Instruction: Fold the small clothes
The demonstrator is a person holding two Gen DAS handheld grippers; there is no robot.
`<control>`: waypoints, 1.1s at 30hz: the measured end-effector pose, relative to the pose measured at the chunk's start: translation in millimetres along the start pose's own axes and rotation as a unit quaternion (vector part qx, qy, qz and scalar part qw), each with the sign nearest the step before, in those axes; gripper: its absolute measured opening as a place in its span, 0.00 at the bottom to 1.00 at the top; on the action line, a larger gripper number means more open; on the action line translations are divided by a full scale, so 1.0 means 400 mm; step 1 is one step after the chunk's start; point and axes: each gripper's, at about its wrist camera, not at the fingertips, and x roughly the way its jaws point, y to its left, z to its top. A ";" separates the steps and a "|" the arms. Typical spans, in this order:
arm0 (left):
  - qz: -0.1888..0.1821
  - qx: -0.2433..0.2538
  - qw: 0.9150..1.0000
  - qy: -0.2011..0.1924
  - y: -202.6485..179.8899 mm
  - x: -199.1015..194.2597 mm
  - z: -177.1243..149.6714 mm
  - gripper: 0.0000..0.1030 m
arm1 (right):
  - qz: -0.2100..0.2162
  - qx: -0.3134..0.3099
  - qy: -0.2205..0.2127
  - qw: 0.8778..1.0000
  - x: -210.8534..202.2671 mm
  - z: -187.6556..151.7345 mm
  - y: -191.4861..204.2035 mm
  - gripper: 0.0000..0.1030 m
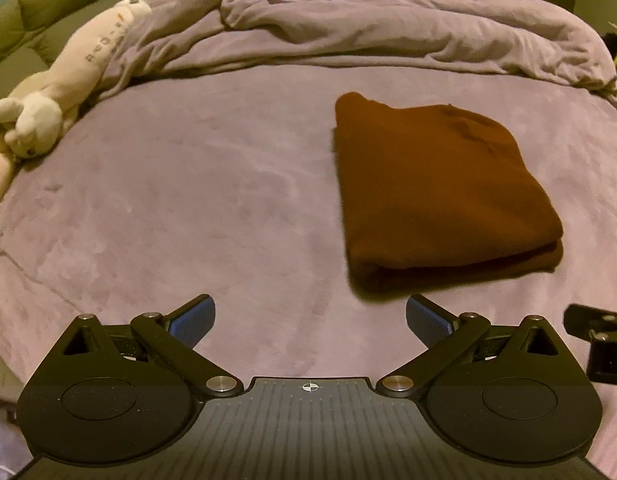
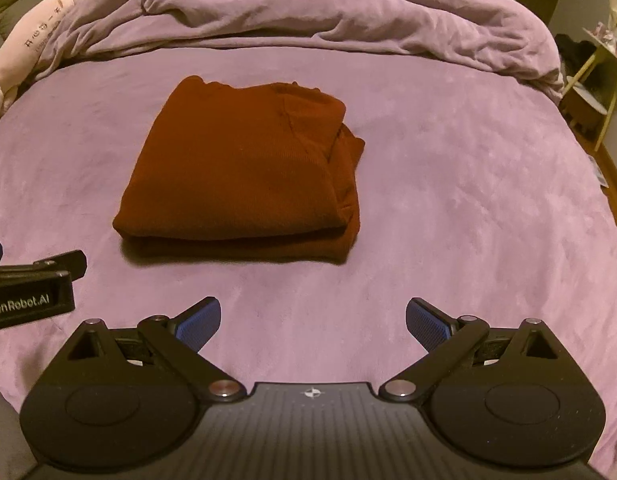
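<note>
Rust-brown garment, perhaps a sweater, lies folded flat on the purple bed; left tool and right tool hover short of it, blue fingers spread apart, gripping nothing, plush toy beside the rumpled duvet

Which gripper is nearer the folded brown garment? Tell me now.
Right, by a little. The right gripper faces the folded brown garment almost head-on, just short of its near edge. The left gripper sits off its left corner. Both jaws open, empty.
</note>
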 end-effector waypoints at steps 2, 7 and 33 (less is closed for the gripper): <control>-0.015 -0.009 1.000 0.010 0.006 0.007 0.002 1.00 | 0.003 0.000 -0.001 1.000 -0.001 0.003 0.001 0.96; -0.030 -0.017 0.999 0.025 0.012 0.022 0.000 1.00 | 0.001 0.001 -0.001 1.000 -0.003 0.003 0.001 0.96; -0.036 -0.004 0.999 0.038 0.001 0.032 0.003 1.00 | 0.004 0.008 0.008 1.000 0.013 0.002 -0.004 0.96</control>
